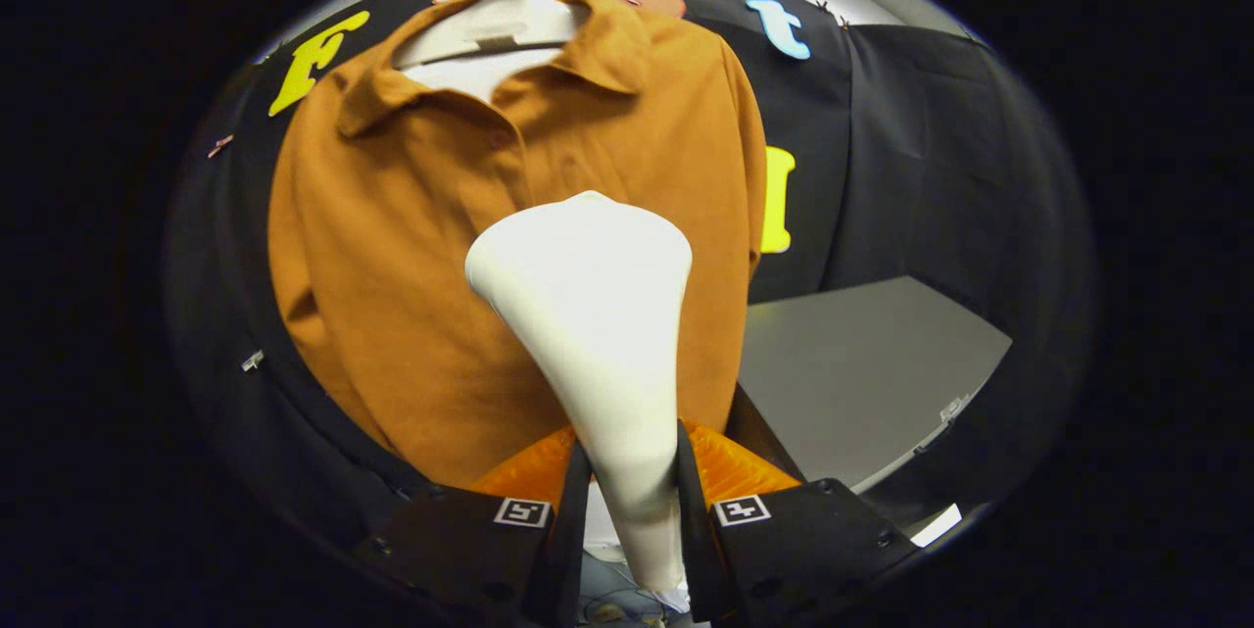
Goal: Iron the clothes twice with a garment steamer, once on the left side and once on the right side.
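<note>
**Steamer held against the hanging shirt**

Taking the shirt as the landmark: it is a brown, collared, button-front garment hanging on a white hanger against the black booth wall, and its left half lies broad and bare of the tool, with the collar spread open at the top.

In front of the shirt's middle, just right of the button placket, stands the white garment steamer. Its wide, flared head sits over the chest area of the cloth; whether it touches the fabric cannot be told. Its handle narrows downward, away from the shirt's hem, into the gripper.

Both fingers are closed narrowly on that handle, one pressing each side, so the steamer rises straight ahead of them.

Right of the shirt, below its sleeve, a grey table runs off toward the wall.
</note>
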Motion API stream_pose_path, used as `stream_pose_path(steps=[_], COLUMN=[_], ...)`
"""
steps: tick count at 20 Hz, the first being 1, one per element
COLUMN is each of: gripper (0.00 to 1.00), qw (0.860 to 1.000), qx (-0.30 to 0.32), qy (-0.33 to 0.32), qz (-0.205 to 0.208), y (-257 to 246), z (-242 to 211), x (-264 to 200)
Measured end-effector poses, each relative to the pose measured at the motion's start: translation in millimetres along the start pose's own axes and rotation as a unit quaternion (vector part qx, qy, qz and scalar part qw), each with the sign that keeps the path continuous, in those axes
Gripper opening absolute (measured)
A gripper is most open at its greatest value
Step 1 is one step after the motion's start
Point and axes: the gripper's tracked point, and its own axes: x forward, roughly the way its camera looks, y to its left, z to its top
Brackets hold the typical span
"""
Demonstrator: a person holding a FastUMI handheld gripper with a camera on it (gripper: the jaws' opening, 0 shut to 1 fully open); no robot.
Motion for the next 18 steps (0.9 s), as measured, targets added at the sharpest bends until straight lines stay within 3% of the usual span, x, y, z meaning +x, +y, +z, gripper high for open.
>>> stream_pose_path(steps=[7,18], gripper=[0.46,0.46], qw=[0.998,0.997], qx=[-0.002,-0.026], qy=[-0.028,0.027], qz=[0.049,0.063], y=[63,112], z=[23,-13], x=[-7,33])
